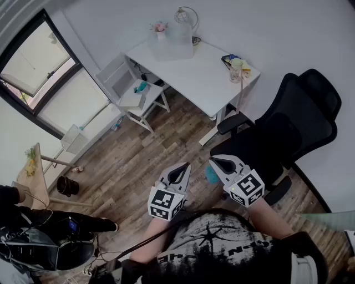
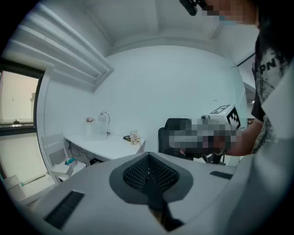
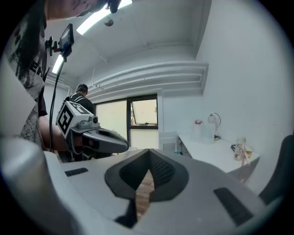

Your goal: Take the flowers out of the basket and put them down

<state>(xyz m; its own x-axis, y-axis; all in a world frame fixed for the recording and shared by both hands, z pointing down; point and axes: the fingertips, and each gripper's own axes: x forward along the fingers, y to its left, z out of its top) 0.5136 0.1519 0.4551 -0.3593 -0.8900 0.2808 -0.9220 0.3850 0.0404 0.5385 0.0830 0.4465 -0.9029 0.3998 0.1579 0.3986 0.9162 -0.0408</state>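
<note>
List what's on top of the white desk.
On the desk: a translucent basket, pink flowers at its left corner, a round-headed lamp behind, a glass jar and flat dark items at the right end. Whether the flowers sit inside the basket can't be told.

Pink flowers (image 1: 160,26) stand upright at the far left corner of a pale translucent basket (image 1: 173,45)

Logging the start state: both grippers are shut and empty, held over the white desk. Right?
Not quite: the left gripper and right gripper are shut and empty, but held close to the person's torso, well short of the white desk, as the head view shows.
</note>
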